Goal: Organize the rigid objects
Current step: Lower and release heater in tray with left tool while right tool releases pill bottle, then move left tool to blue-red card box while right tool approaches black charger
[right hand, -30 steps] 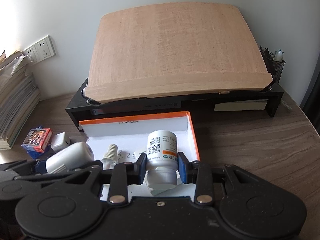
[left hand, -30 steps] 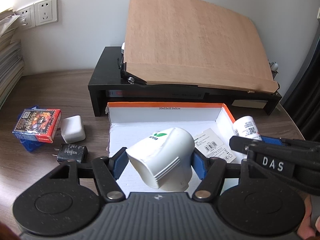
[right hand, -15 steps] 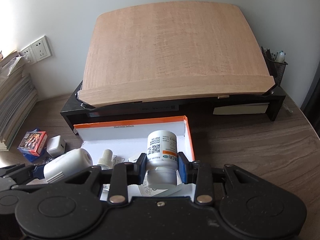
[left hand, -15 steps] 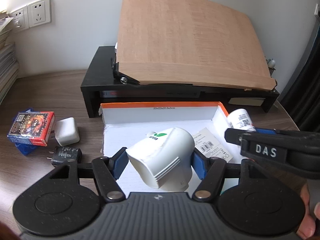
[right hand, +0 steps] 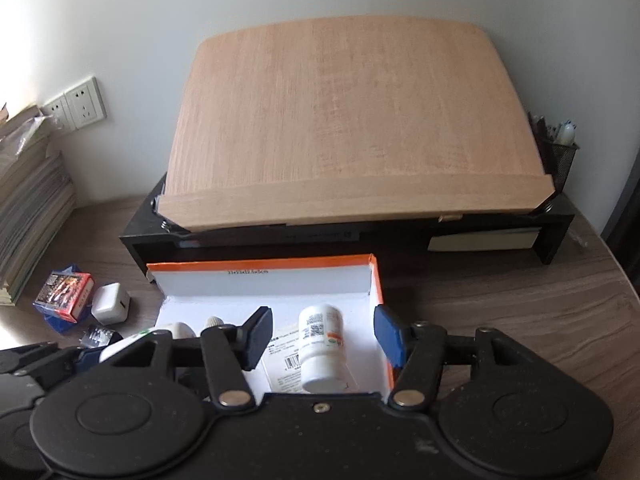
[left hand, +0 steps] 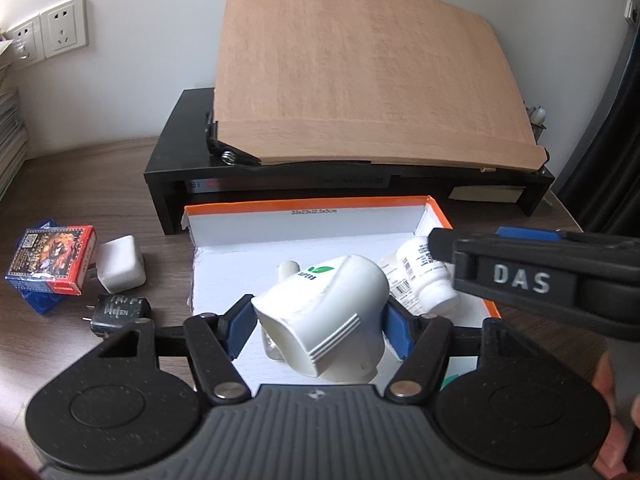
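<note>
My left gripper is shut on a white plastic device with a green leaf logo, held over the orange-rimmed white box. My right gripper is open over the same box. A white pill bottle lies between its blue pads, free of them, on a paper label in the box. The bottle also shows in the left wrist view under the right gripper's body. A small dropper bottle lies in the box behind the white device.
On the wooden desk left of the box lie a card pack, a white charger cube and a black plug adapter. A black monitor riser with a tilted wooden board stands behind. Stacked papers sit far left.
My right gripper has opened and let go of the pill bottle, which now lies tilted in the box. The left gripper still holds the white device and has shifted slightly.
</note>
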Motion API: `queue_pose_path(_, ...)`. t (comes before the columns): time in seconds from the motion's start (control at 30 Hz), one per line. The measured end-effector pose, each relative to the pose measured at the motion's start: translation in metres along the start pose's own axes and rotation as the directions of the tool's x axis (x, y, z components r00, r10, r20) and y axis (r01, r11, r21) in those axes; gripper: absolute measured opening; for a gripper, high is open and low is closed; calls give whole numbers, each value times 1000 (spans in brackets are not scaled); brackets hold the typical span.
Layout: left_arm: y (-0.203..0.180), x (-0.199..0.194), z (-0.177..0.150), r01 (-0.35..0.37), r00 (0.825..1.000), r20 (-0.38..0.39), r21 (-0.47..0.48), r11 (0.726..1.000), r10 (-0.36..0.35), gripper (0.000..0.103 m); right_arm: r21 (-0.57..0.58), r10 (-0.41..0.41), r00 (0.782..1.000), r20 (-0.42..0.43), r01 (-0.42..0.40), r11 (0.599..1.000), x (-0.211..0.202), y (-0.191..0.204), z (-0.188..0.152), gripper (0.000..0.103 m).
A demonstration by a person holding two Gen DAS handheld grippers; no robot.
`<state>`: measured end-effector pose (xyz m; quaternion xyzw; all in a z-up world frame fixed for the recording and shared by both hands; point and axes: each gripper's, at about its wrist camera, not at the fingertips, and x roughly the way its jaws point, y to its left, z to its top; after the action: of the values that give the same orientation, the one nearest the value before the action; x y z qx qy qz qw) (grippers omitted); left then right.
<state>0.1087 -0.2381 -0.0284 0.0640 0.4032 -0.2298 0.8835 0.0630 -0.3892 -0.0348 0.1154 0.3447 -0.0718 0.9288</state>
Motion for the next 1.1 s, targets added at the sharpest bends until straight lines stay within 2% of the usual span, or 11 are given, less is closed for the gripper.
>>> queue_pose_path(0.13, -4, 1, 0, 27, 1000, -12, -3, 1000, -27, 69, 22, -12, 1000, 19, 12, 1000, -13, -5, 0, 70)
queue_pose_path(0.23, -5, -6, -1, 33, 999, 13, -13, 999, -33, 82, 35, -32, 999, 38, 31, 999, -23, -7, -3, 76)
queue_pose_path(0.5, 8, -33, -2, 29, 998, 49, -13, 999, -28, 86, 60, -63, 994, 87, 58, 997, -55, 7, -6, 81)
queue_pose_path(0.7, 39, -52, -8, -13, 999, 47, -47, 999, 15, 90, 68, -62, 996, 64, 58, 996, -64, 31, -17, 81)
queue_pose_path(1.1, 117, -69, -26, -109, 993, 20, -143, 984, 113, 95, 17, 14, 999, 32, -15, 1000, -56, 108, -31, 81)
